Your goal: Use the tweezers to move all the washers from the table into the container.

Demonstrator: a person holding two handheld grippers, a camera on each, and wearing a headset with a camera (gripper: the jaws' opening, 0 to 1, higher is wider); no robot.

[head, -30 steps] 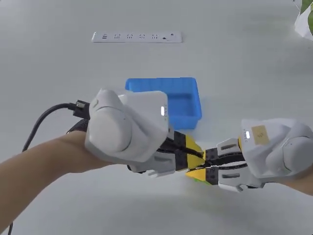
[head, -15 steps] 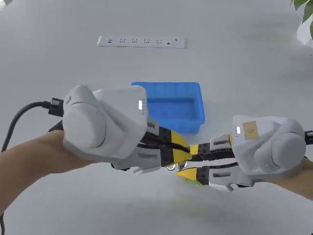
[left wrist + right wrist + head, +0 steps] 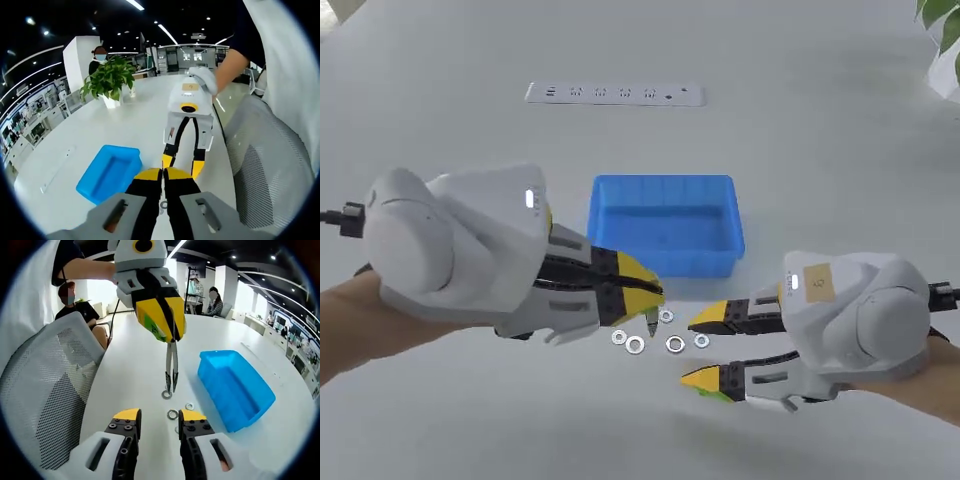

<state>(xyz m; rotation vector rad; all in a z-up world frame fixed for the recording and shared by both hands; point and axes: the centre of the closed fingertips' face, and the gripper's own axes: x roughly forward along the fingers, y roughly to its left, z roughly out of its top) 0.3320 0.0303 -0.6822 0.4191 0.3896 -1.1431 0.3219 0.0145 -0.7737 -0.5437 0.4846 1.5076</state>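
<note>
Several small metal washers [image 3: 635,345] lie on the white table in front of the blue container [image 3: 665,225]. My left gripper [image 3: 645,290] is shut on thin tweezers [image 3: 652,322], whose tips point down among the washers. In the right gripper view the tweezers [image 3: 171,365] hang from the left gripper [image 3: 157,310], their tips at a washer [image 3: 166,394], with the container [image 3: 235,385] to the right. My right gripper [image 3: 704,348] is open and holds nothing, just right of the washers. The left gripper view shows the right gripper [image 3: 184,162] facing me, beside the container [image 3: 110,170].
A white power strip [image 3: 615,94] lies at the far side of the table. A potted plant [image 3: 940,20] stands at the far right corner. A mesh chair [image 3: 45,390] sits at the table's near edge. People are in the background of the room.
The two grippers were tip to tip over the washers. They have drawn apart, the left one moving left with the tweezers, and the washers have come into sight.
</note>
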